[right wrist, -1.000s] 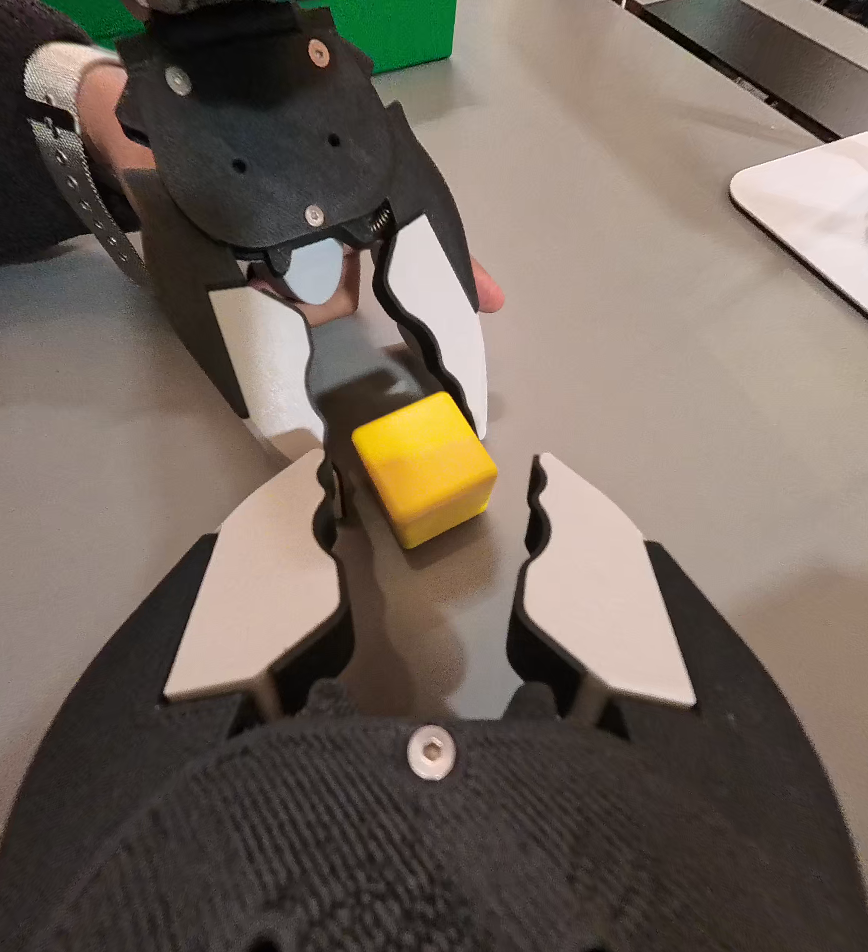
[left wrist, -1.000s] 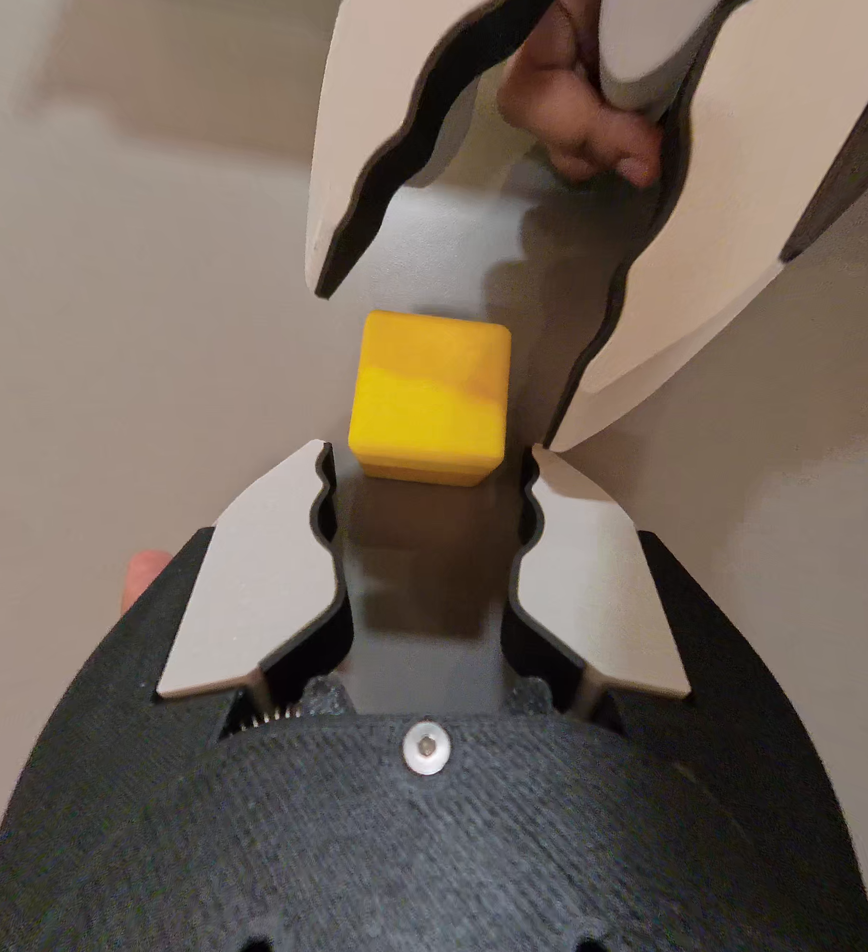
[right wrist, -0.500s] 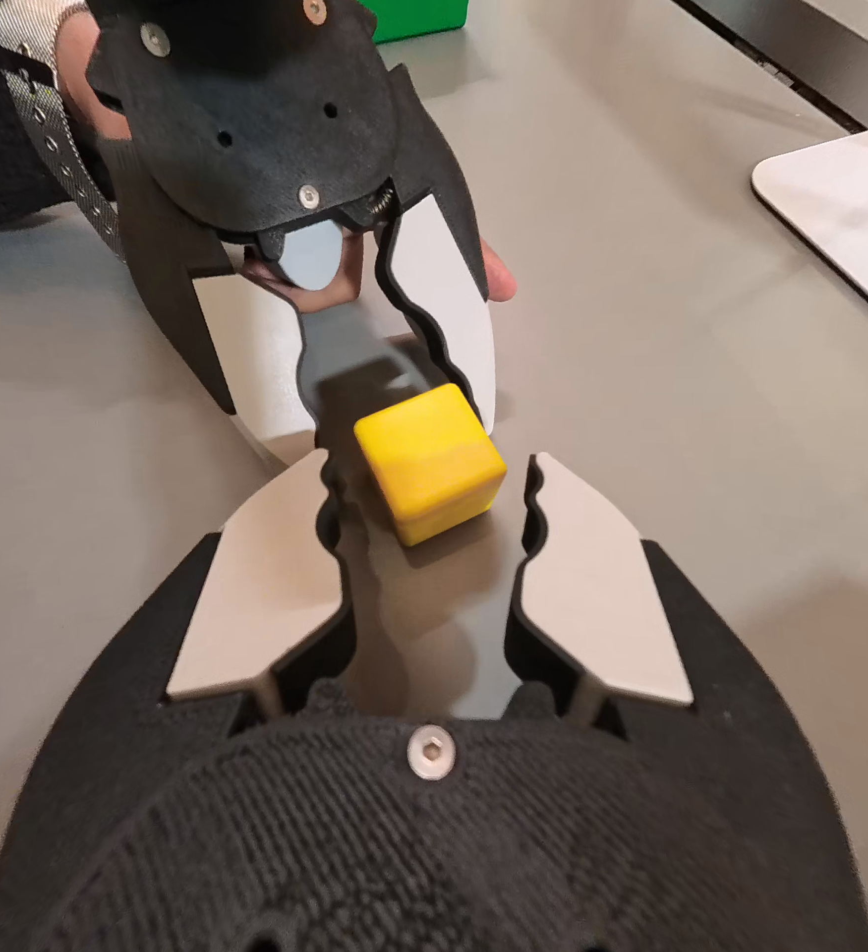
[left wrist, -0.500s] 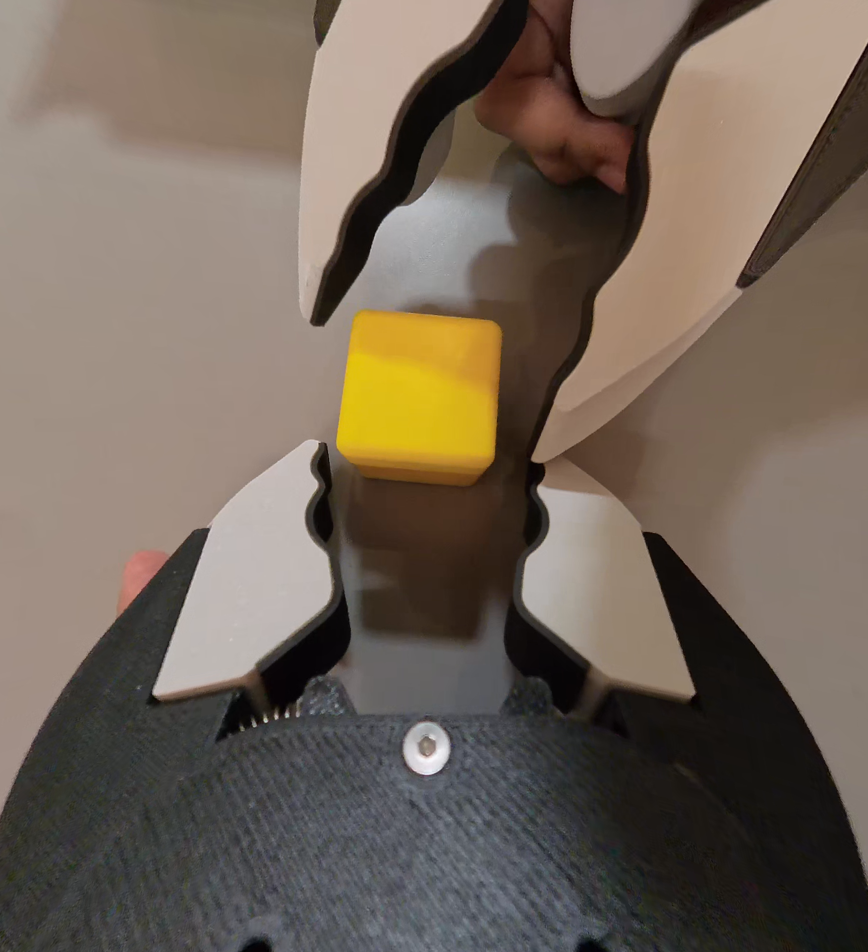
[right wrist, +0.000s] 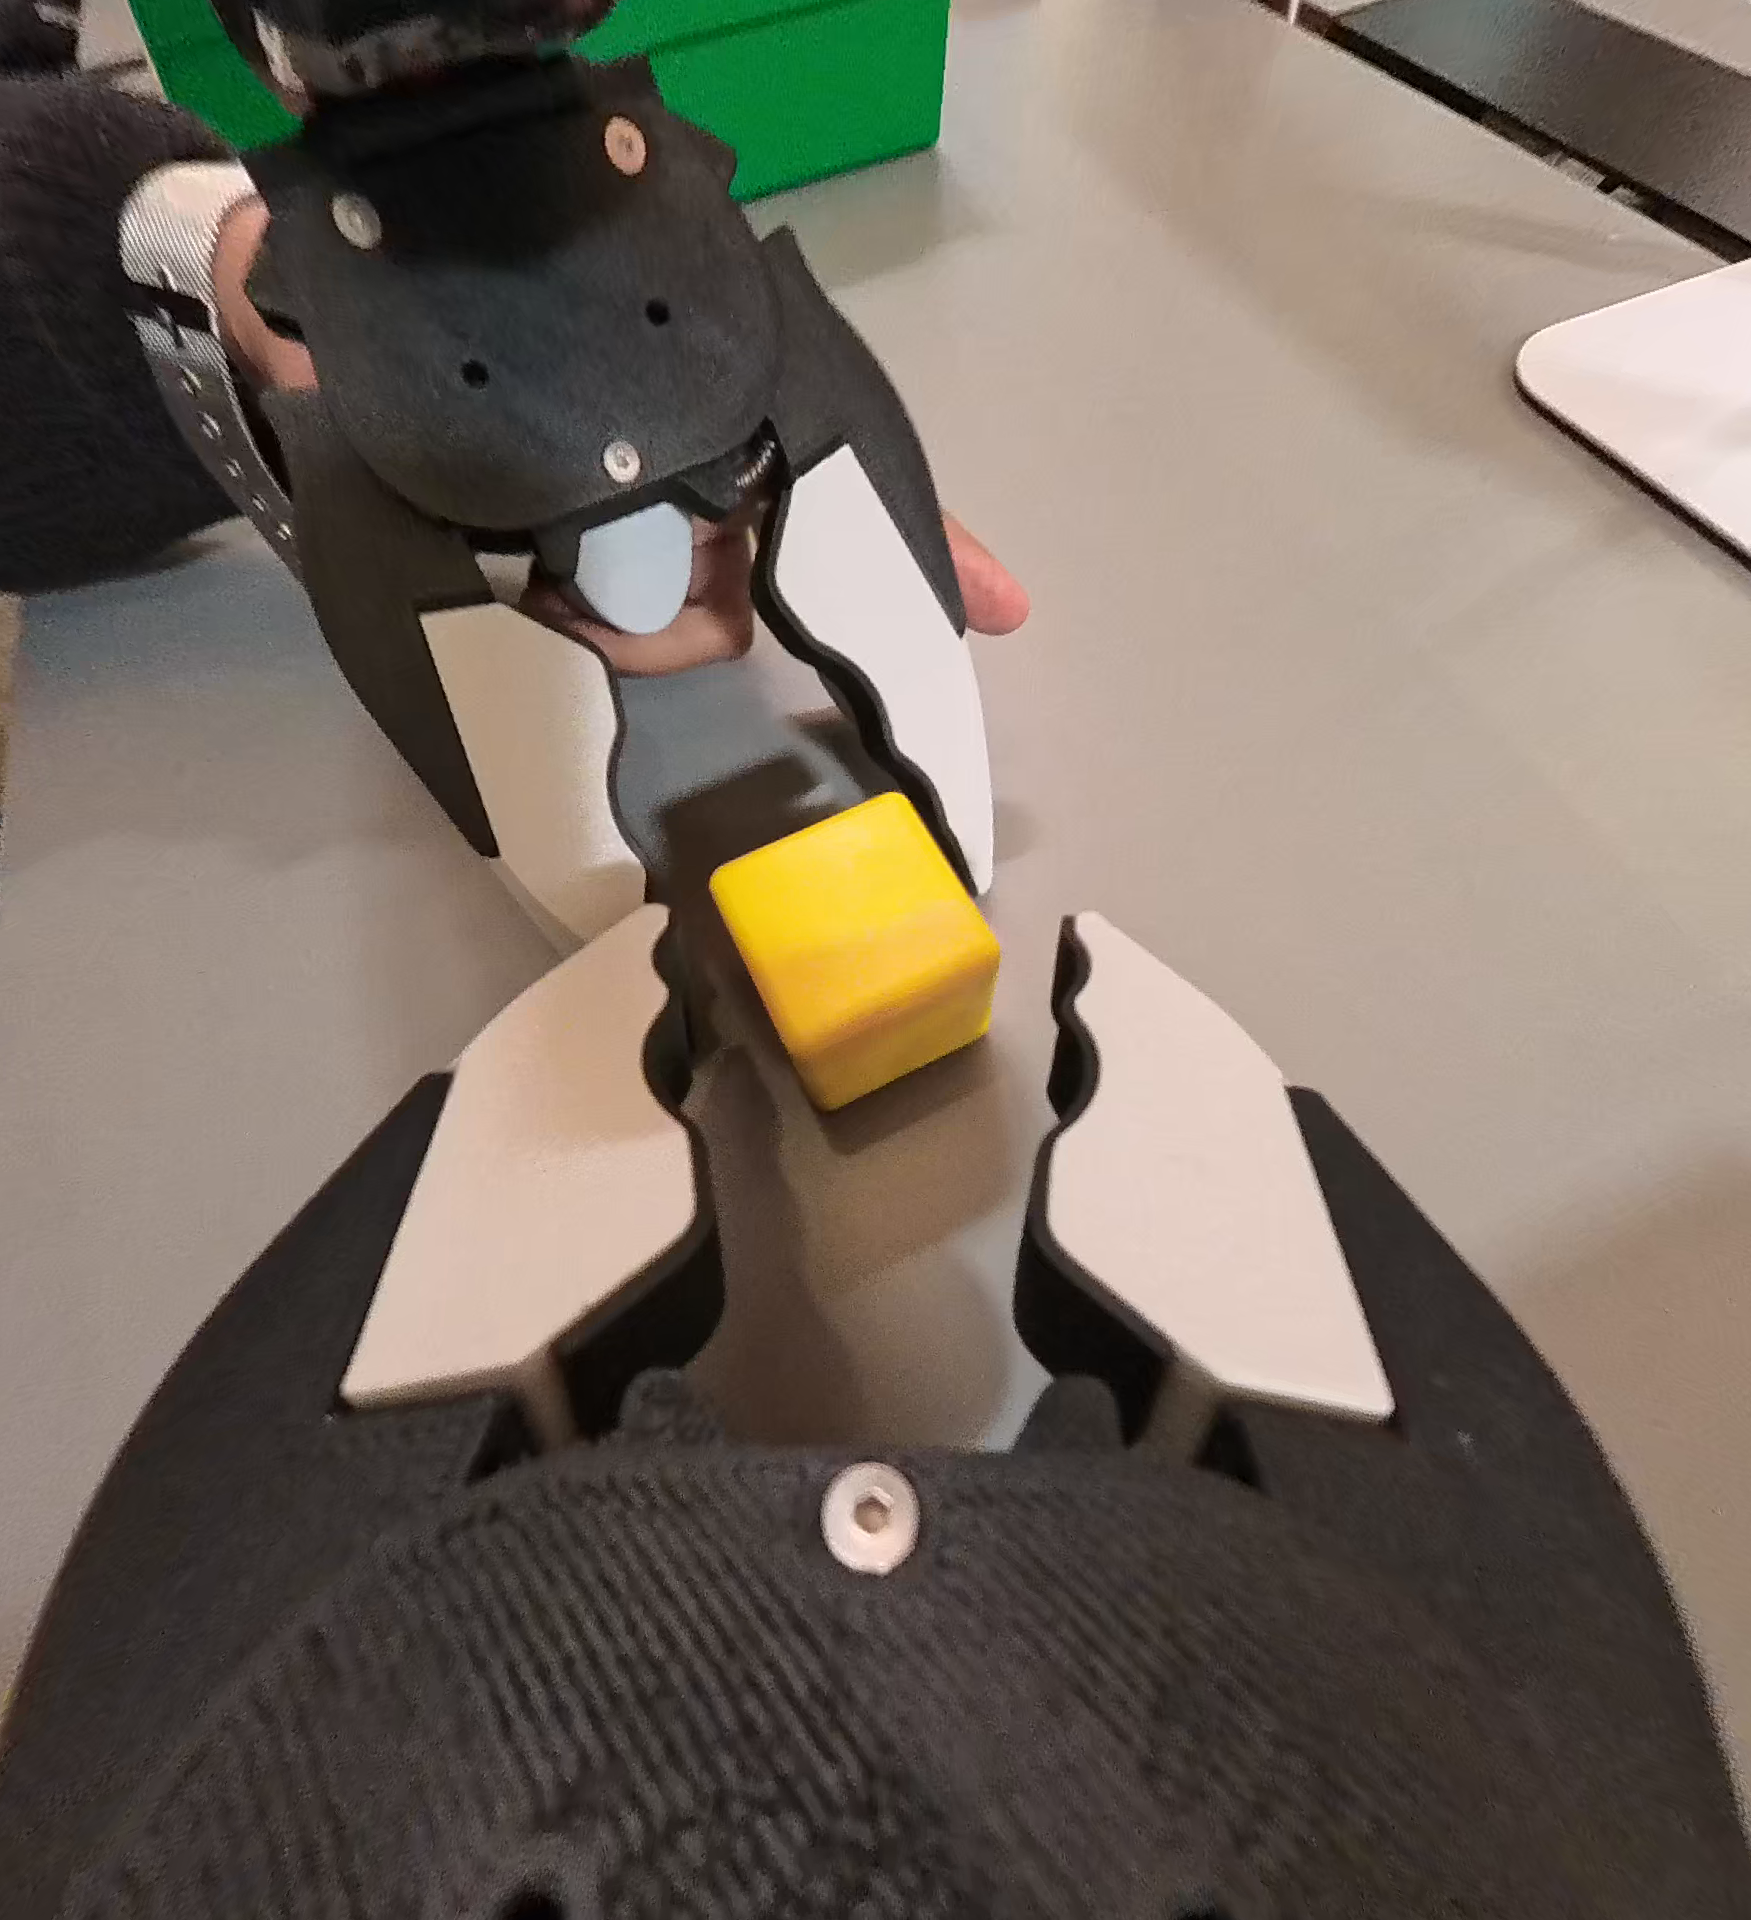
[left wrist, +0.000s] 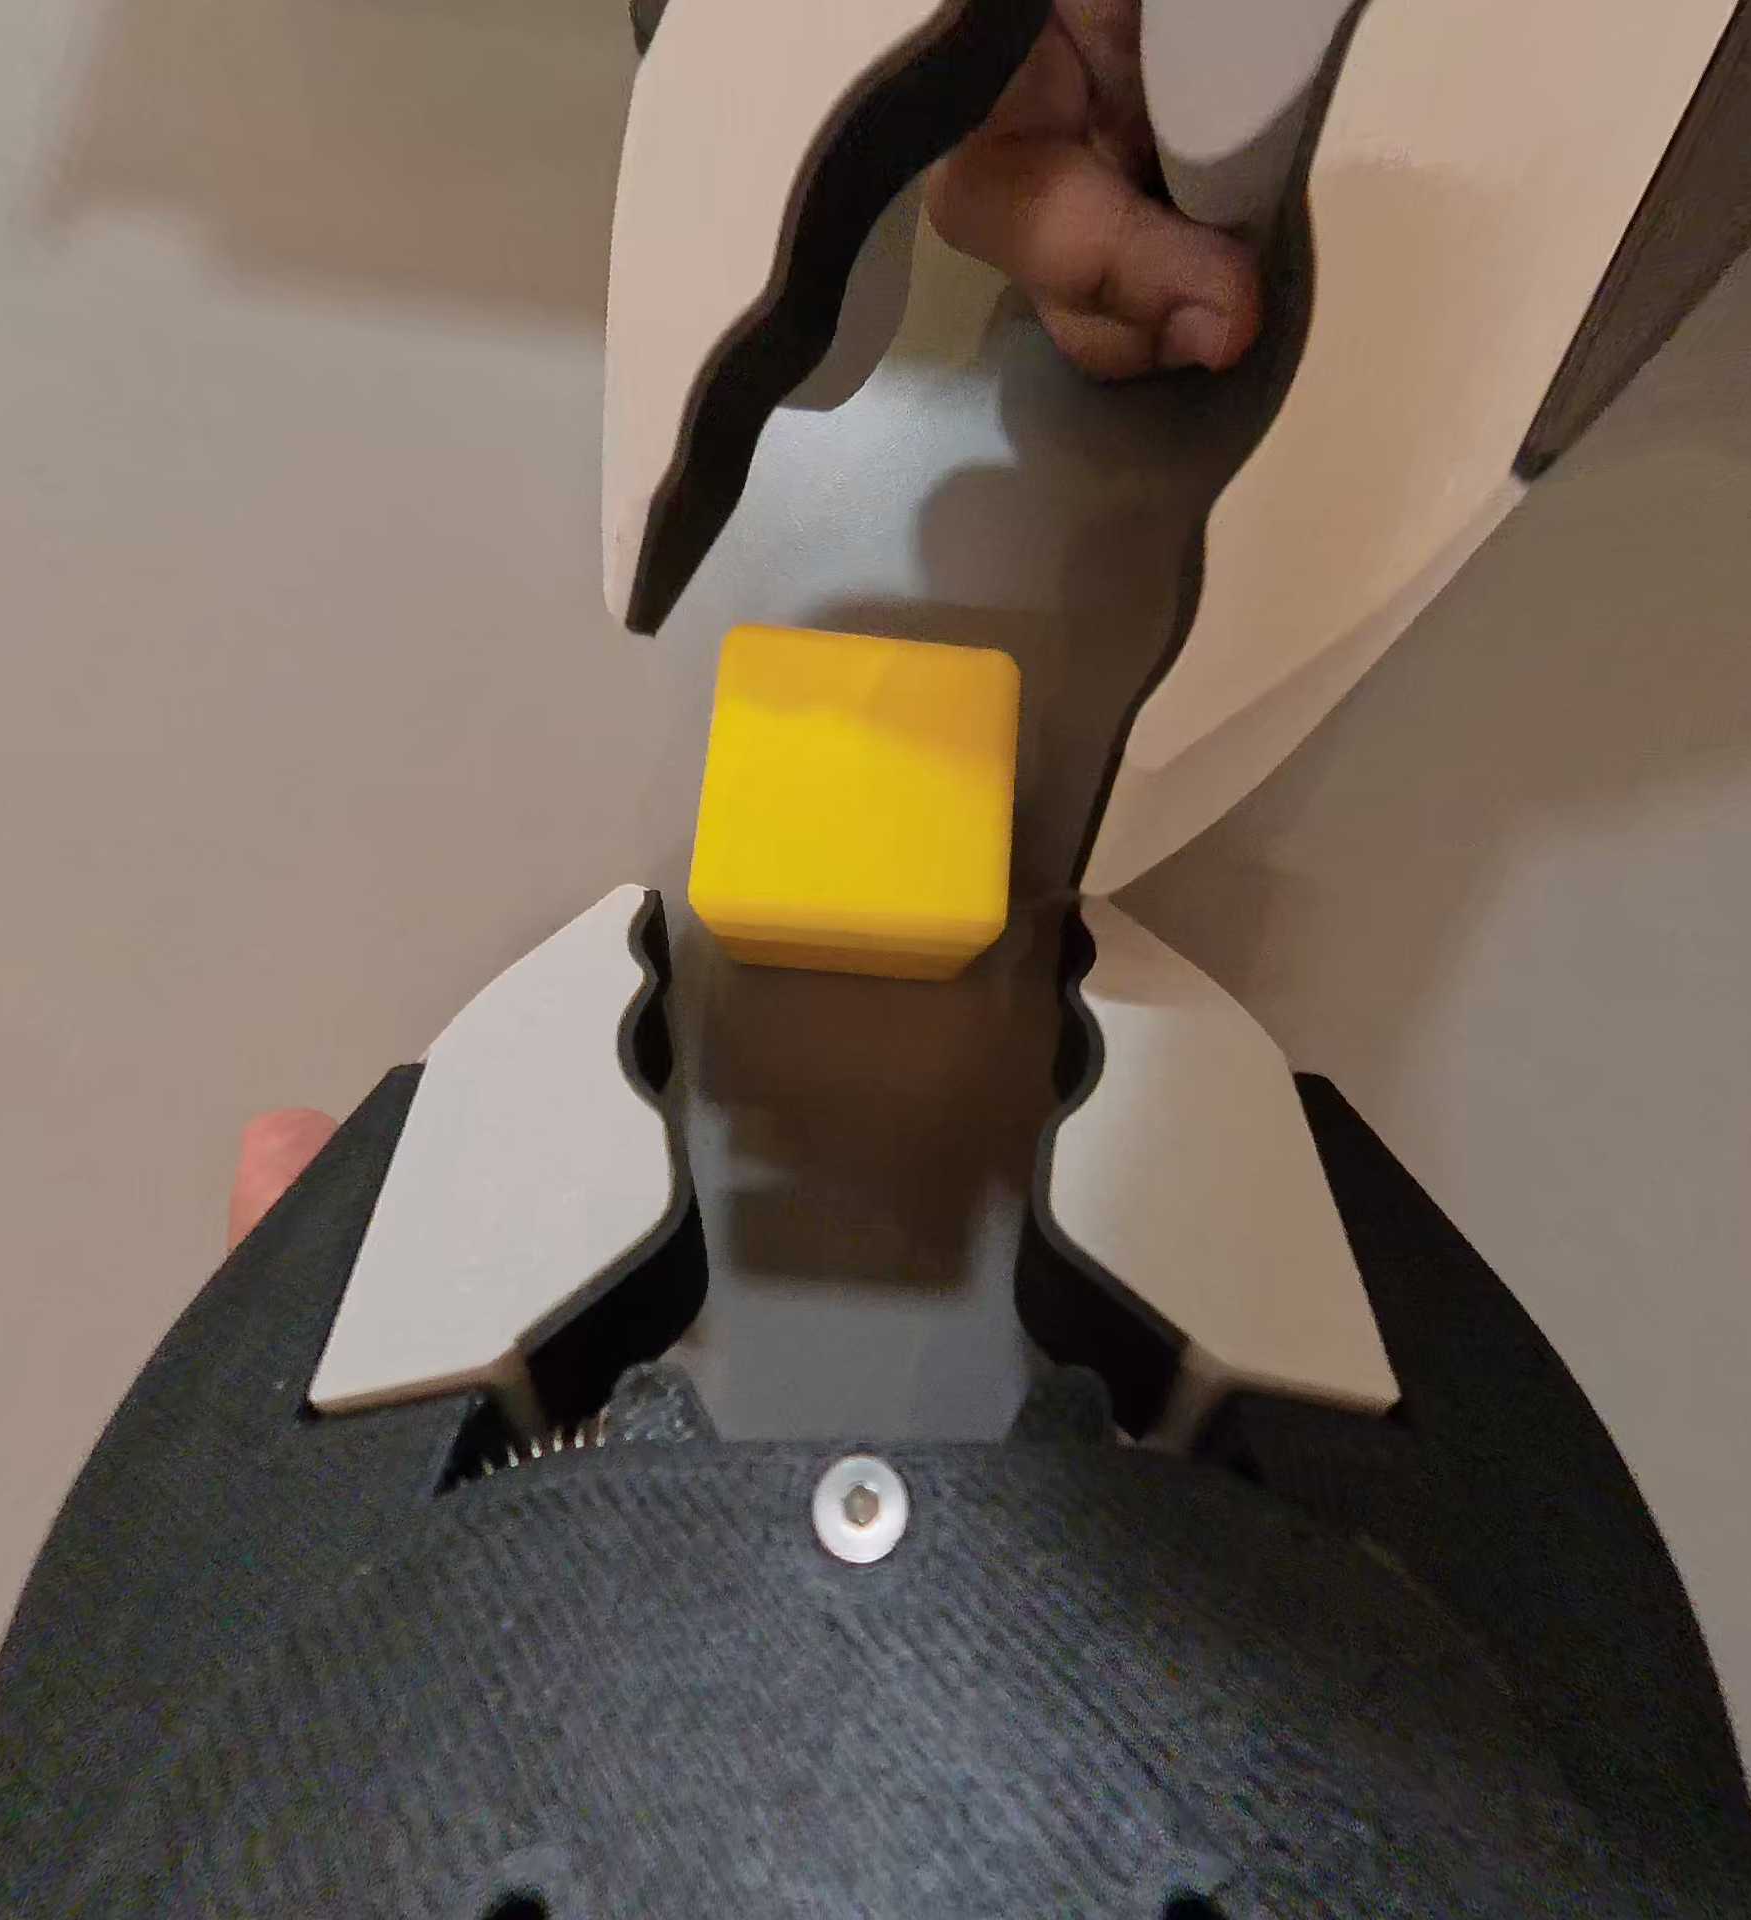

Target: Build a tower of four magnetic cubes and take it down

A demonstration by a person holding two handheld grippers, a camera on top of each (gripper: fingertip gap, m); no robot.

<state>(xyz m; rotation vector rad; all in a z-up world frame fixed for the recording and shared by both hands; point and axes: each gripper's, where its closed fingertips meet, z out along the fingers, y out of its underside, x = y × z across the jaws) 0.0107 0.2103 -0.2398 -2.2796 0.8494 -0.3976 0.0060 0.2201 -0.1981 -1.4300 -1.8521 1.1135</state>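
A yellow cube (left wrist: 855, 800) sits on the grey table (left wrist: 227, 727). My left gripper (left wrist: 863, 909) is open, its fingertips just short of the cube's near side, one on each side. My right gripper (right wrist: 863, 925) is open too and faces the cube (right wrist: 855, 935) from the opposite side, with the cube just past its tips. In the left wrist view the right gripper's white fingers (left wrist: 1370, 520) reach in from the top and flank the cube. In the right wrist view the left gripper's black body (right wrist: 518, 343) tilts down over the cube. Neither gripper holds anything.
A green box (right wrist: 798, 83) stands at the back of the table (right wrist: 1370, 727). A white board (right wrist: 1702, 416) lies at the right edge. A dark strip (right wrist: 1577, 104) runs along the far right. A person's dark sleeve and strapped hand (right wrist: 40, 364) hold the left gripper. The left gripper's tips are roughly 4 cm from the right gripper's.
The cube stays in place. Both grippers stay open around it with only small shifts. More of the green box shows in the right wrist view.
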